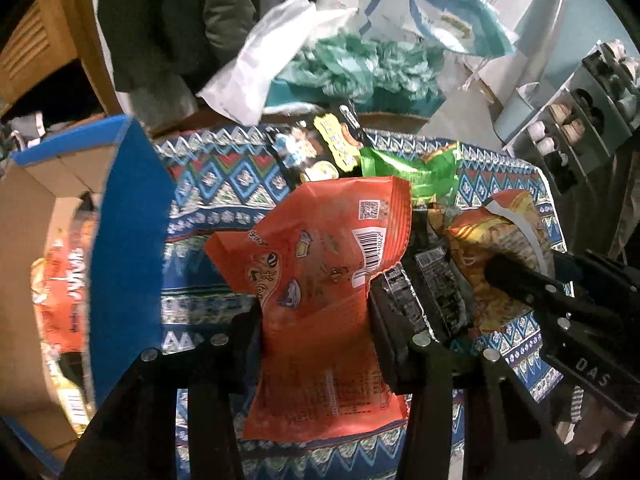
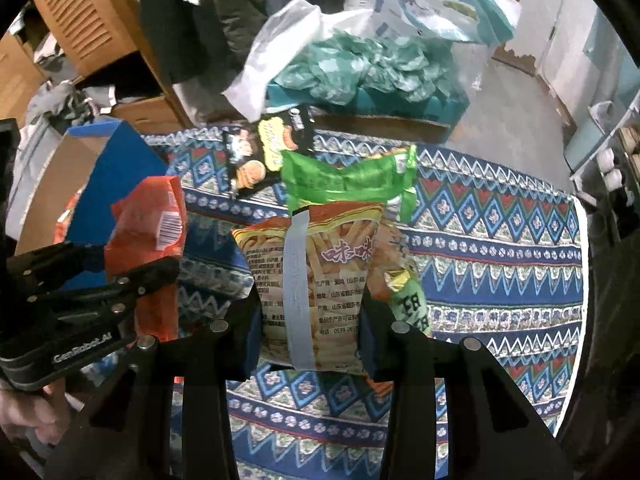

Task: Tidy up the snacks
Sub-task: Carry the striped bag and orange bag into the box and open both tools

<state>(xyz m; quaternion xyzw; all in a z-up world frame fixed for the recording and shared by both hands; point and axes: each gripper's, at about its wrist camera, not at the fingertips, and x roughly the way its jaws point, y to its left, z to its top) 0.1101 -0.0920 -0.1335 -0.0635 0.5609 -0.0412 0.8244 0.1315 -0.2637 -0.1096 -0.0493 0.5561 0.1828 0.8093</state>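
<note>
My left gripper (image 1: 316, 312) is shut on an orange-red snack bag (image 1: 320, 272) and holds it above the patterned cloth (image 1: 216, 184); the bag (image 2: 148, 220) also shows at the left of the right wrist view. My right gripper (image 2: 308, 304) is shut on a yellow-orange fries bag (image 2: 316, 264), which shows at the right of the left wrist view (image 1: 496, 236). A green bag (image 2: 348, 180) and a black-and-yellow bag (image 2: 264, 152) lie further back. A black packet (image 1: 424, 284) lies beside the orange-red bag.
A blue cardboard box (image 1: 120, 208) stands open at the left with snack bags (image 1: 64, 284) inside. Plastic bags and a teal box (image 2: 360, 64) sit behind the table. A rack (image 1: 576, 120) stands at the far right. The table's right edge (image 2: 580, 240) is near.
</note>
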